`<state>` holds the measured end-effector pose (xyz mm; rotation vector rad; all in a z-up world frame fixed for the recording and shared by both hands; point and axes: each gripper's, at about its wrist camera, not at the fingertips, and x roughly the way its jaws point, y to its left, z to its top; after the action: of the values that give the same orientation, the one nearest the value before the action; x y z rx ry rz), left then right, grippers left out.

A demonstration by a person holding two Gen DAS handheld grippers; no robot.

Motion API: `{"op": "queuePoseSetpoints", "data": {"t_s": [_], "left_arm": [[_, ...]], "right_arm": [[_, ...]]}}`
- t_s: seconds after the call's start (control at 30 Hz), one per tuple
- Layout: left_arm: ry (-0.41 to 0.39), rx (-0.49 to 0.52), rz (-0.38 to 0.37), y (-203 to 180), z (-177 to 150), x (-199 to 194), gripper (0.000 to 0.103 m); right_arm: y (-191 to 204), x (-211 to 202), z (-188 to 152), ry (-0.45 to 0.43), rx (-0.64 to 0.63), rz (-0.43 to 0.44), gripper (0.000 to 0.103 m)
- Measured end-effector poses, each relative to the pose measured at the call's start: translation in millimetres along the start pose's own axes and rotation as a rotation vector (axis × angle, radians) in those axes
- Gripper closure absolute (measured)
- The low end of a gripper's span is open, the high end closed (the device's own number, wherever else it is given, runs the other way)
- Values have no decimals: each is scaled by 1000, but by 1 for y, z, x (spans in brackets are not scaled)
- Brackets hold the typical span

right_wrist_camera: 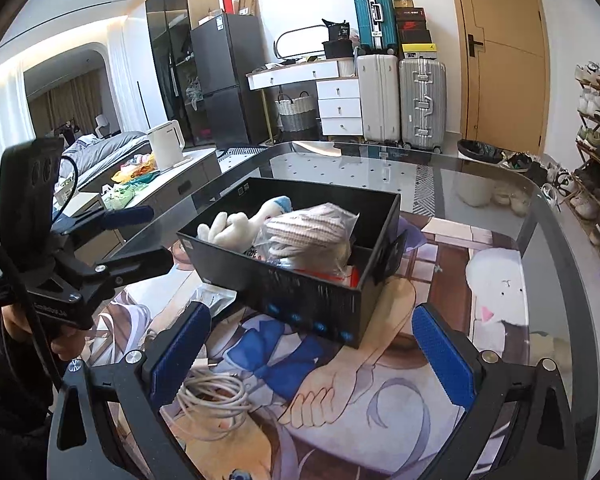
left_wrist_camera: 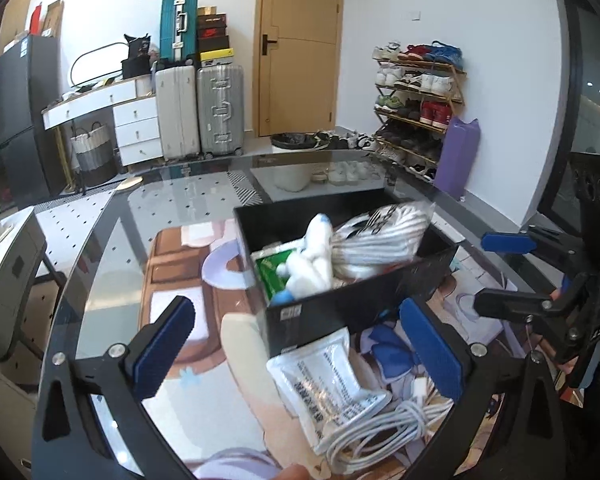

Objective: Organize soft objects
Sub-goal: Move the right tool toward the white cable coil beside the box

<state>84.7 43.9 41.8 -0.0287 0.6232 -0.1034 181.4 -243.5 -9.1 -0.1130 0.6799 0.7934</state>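
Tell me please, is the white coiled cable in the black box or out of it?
Out: the cable lies on the mat before the black box.

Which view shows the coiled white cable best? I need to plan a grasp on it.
The left wrist view: the coiled white cable lies nearly whole beside the sealed pouch. The right wrist view shows the coil partly hidden behind a blue pad.

The green packet [left_wrist_camera: 269, 270] in the black box [left_wrist_camera: 340, 312] is mostly buried under the white plush [left_wrist_camera: 314, 260], and the right view only catches a sliver of something red [right_wrist_camera: 350, 276] under the bagged white bundle [right_wrist_camera: 308, 236]. The print on the clear pouch [left_wrist_camera: 324, 380] is too blurry to read. The white cable coil [left_wrist_camera: 380, 436] is partly cut off behind the left claw's [left_wrist_camera: 300, 356] frame.
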Motion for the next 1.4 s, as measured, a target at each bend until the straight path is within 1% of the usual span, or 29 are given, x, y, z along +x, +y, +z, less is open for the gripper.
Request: {"op": "queuePoseSetpoints", "data": {"t_s": [0.2,0.37,0.57,0.7,0.83,0.93,1.1,1.27,1.4], "left_arm": [[8,-30,25,6,-14,-4,0],[-3,-50,52,11,-19,-7,0],[-2,-42,82,13,-25,-7,0],[-5,-38,88,14,-22,-8,0],[-8,-41,93,15,-21,-8,0],[1,-53,83,18,-22,-7,0],[16,-49,80,16,-23,-4,0],[28,-47,76,15,-25,-1,0],[40,-51,73,14,-25,2,0]], "right_arm": [[11,0,-12,29,-20,6,1],[13,6,-21,65,-15,10,1],[22,10,-20,87,-9,57,1],[38,16,-21,107,-24,79,1],[53,29,-26,146,-29,108,1],[61,38,-30,172,-31,107,1],[65,50,-34,208,-33,78,1],[51,52,-34,217,-18,50,1],[39,50,-33,224,-36,26,1]]}}
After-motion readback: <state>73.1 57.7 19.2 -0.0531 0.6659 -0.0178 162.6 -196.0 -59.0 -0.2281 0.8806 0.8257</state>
